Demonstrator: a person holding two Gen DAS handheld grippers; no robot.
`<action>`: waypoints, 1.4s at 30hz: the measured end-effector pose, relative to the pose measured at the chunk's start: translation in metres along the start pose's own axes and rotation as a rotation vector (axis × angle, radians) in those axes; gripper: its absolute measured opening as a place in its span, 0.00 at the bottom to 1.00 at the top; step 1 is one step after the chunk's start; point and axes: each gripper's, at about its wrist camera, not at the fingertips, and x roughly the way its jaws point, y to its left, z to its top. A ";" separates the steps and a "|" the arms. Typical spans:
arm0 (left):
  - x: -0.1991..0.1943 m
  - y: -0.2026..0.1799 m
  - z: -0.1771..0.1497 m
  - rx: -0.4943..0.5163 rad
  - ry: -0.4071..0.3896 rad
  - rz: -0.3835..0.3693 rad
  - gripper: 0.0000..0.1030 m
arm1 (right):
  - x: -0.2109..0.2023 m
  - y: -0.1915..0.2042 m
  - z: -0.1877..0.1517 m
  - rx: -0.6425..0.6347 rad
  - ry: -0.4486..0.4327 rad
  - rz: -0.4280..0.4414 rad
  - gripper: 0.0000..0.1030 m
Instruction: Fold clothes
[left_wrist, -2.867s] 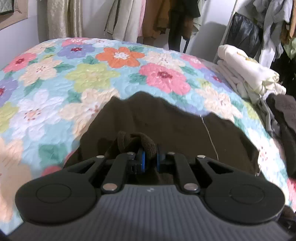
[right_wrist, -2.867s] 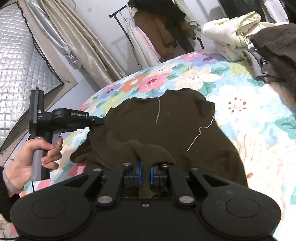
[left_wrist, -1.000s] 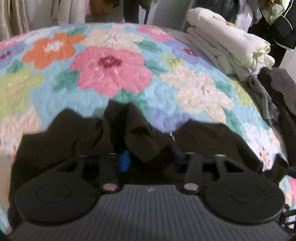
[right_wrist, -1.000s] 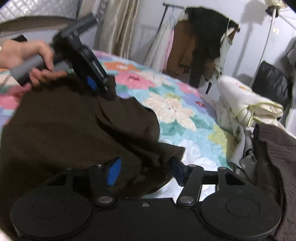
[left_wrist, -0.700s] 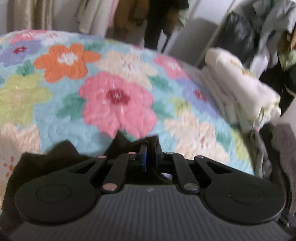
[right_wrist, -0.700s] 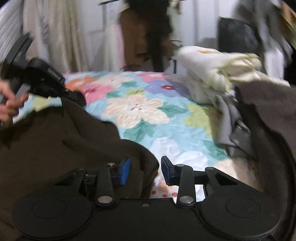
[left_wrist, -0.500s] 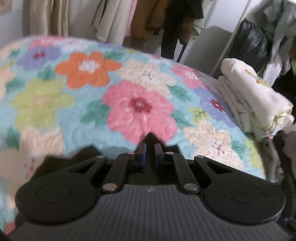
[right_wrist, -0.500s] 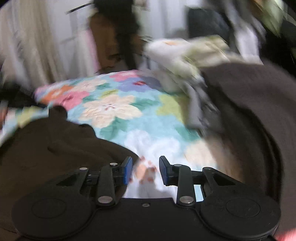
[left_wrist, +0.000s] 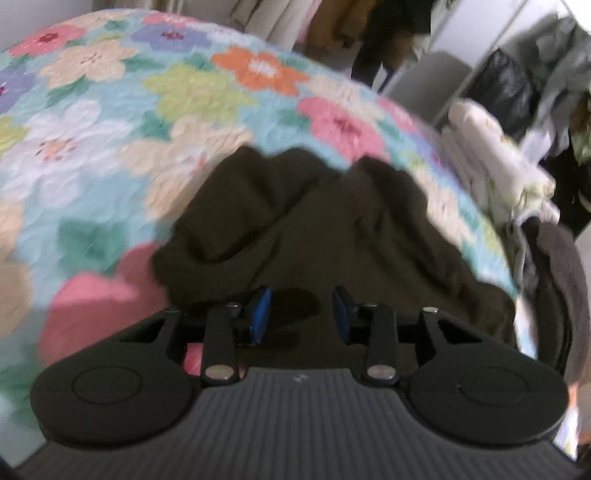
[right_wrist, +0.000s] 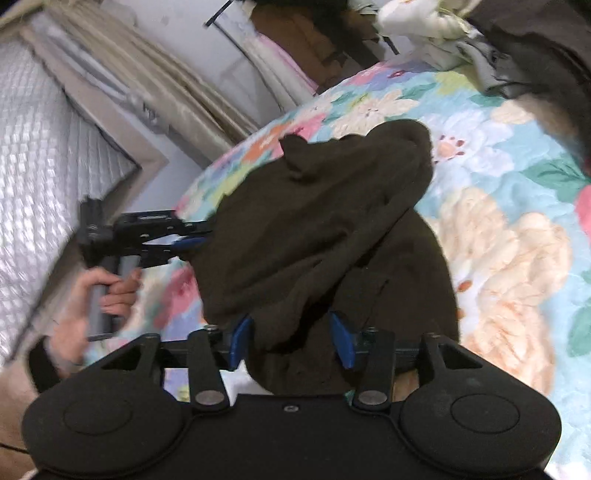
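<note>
A dark brown sweater (left_wrist: 325, 225) lies rumpled and partly folded over itself on the flowered quilt (left_wrist: 110, 122). My left gripper (left_wrist: 301, 314) is open just above the sweater's near edge, with nothing between its blue pads. In the right wrist view the sweater (right_wrist: 325, 229) lies in a heap, and my right gripper (right_wrist: 291, 338) is open with a fold of the cloth lying between its pads. The left gripper (right_wrist: 192, 238) also shows there, open at the sweater's left edge, held by a hand.
A stack of folded cream clothes (left_wrist: 495, 162) sits at the bed's far right. A dark grey-brown garment (left_wrist: 557, 280) lies beside it. Clothes hang on a rack (right_wrist: 295, 40) behind the bed. Curtains (right_wrist: 155, 77) and a padded panel (right_wrist: 40, 155) stand to the left.
Both grippers carried the sweater's near edge forward and released it. My left gripper then shut briefly and has opened again, drawn back to the near side. My right gripper swung right and back.
</note>
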 end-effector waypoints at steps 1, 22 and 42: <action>-0.005 0.003 -0.005 0.026 0.006 0.018 0.35 | 0.007 -0.001 -0.002 -0.005 -0.024 0.006 0.55; -0.019 0.085 -0.024 -0.339 -0.017 -0.045 0.45 | 0.004 0.032 -0.053 -0.115 -0.037 -0.021 0.08; -0.016 0.064 -0.018 -0.251 -0.088 -0.015 0.07 | -0.022 0.040 -0.064 -0.137 -0.042 0.035 0.14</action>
